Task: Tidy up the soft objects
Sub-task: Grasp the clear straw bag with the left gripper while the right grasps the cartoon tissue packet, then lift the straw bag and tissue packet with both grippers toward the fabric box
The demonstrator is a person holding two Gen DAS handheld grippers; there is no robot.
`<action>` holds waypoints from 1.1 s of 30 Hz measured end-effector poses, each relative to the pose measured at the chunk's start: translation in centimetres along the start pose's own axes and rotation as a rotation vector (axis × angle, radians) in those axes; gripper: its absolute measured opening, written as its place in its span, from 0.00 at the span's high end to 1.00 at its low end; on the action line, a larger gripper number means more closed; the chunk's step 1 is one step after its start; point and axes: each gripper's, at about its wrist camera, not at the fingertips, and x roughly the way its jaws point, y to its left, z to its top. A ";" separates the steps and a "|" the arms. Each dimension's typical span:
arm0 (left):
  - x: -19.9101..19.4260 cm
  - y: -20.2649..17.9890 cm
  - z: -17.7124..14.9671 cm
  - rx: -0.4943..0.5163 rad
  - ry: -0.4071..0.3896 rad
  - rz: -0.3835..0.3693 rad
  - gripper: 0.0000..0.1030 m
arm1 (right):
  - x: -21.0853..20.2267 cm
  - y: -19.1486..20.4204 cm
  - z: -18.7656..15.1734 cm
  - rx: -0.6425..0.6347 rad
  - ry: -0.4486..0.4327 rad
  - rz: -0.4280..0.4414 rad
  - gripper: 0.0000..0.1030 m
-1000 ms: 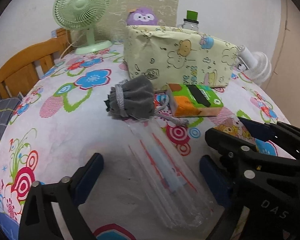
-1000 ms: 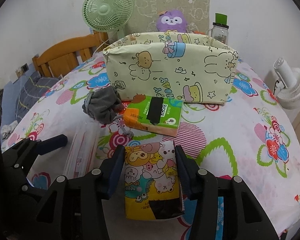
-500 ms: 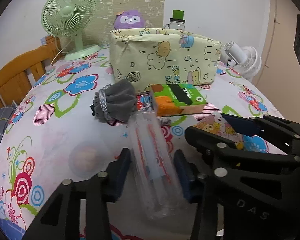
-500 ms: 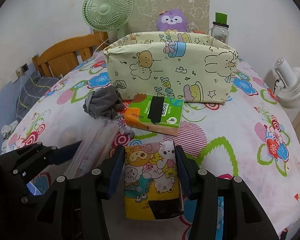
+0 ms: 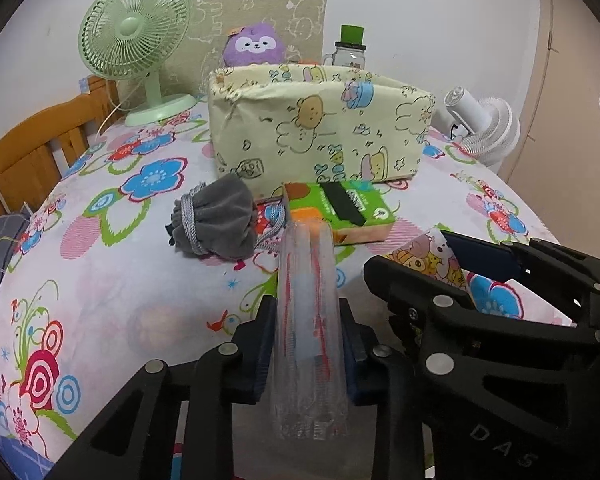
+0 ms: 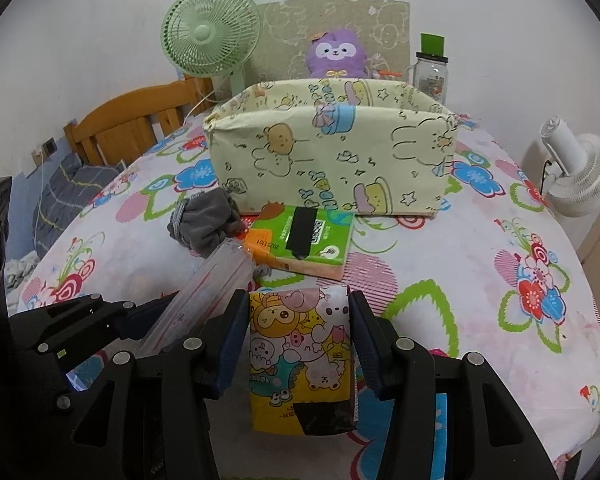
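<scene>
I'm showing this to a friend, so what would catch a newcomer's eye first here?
Probably the two loaded grippers up front: the left gripper has just closed on a clear plastic pack, and the right gripper clamps a cartoon tissue pack. Behind them, mid-table, stands the pale yellow fabric bin.

Quick count: two tissue packs, a green one (image 6: 300,238) and a cartoon one (image 6: 300,356), one grey pouch (image 5: 216,220), one clear plastic sleeve (image 5: 308,320), one fabric bin (image 6: 332,160), one purple plushie (image 6: 336,54), one jar (image 6: 430,74), two fans, green (image 6: 210,36) and white (image 6: 576,172).
</scene>
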 end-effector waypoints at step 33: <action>-1.1 -3.5 4.7 0.065 -0.087 -0.020 0.73 | -3.1 -2.5 3.5 0.044 -0.091 -0.109 0.48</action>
